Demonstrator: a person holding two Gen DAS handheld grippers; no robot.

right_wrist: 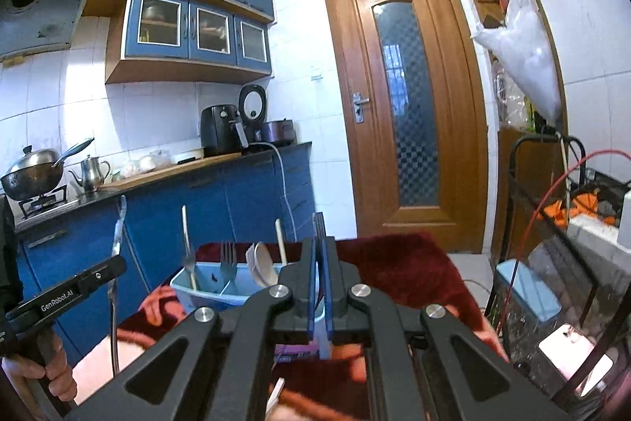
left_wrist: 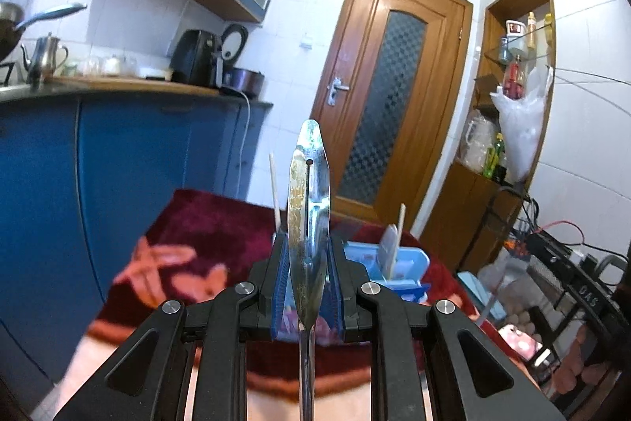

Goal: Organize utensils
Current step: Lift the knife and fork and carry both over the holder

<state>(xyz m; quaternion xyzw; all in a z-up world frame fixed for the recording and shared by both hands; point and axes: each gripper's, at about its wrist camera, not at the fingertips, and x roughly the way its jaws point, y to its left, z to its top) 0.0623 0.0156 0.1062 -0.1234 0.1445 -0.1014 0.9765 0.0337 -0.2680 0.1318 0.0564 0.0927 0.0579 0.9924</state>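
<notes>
A table [right_wrist: 394, 263] stands before a counter [right_wrist: 165, 172] and a door [right_wrist: 406, 105]. On the table, toward its far left corner, sits a caddy [right_wrist: 205, 292]. In the caddy stand a fork [right_wrist: 228, 257], a spoon [right_wrist: 262, 263] and chopsticks [right_wrist: 280, 237]. Left of the table, the left claw [left_wrist: 308, 259] holds a spatula [left_wrist: 308, 208] upright. A kettle [right_wrist: 92, 172] sits on the counter, left of an air fryer [right_wrist: 219, 129].
</notes>
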